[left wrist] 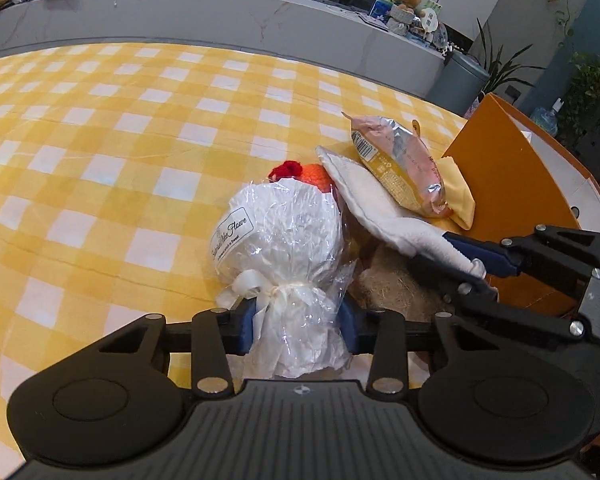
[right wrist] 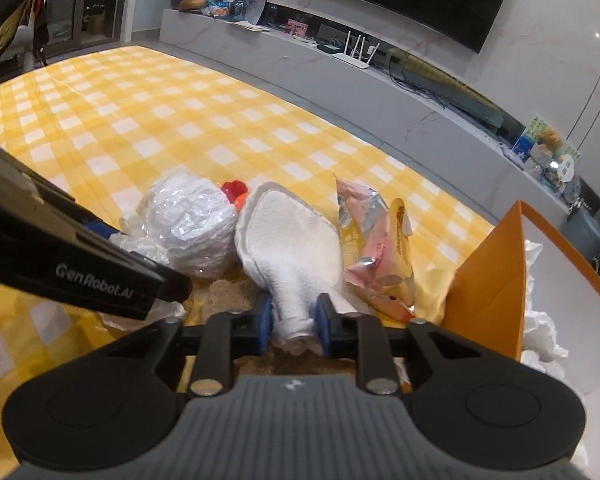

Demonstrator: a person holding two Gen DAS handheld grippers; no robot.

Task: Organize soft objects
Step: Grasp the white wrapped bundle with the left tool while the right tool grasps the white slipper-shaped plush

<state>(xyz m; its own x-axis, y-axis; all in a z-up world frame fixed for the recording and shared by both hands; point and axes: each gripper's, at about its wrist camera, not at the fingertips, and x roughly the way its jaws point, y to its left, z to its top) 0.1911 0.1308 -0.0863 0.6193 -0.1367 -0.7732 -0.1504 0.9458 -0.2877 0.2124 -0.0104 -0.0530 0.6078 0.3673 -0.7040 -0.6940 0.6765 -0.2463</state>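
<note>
Left gripper (left wrist: pixel 298 326): nearest the left wrist camera, its two blue pads are clamped on the tied neck of the wrapped bouquet (left wrist: pixel 280 236), just below the cream ribbon. The bouquet's white paper head extends straight ahead of the claw on the yellow checked cloth (left wrist: pixel 100 128); red and orange knitted flowers (left wrist: pixel 300 172) show at its far end.

To the right of this claw lies the white towel mitt (left wrist: pixel 364 204), tilted, leaning against the bouquet. A foil snack packet (left wrist: pixel 400 160) rests on the mitt's far right side, with a yellow cloth (left wrist: pixel 458 192) under the packet's lower end. A patch of straw-like fibre (left wrist: pixel 388 284) lies beneath the mitt.

Right gripper (right wrist: pixel 294 324): its blue pads are pressed on the narrow cuff of the white towel mitt, which widens ahead of the claw. The bouquet sits ahead and left of this claw, the snack packet ahead and right.

Further right stands an orange box (right wrist: pixel 496 280), with crumpled white paper (right wrist: pixel 540 336) inside it.
</note>
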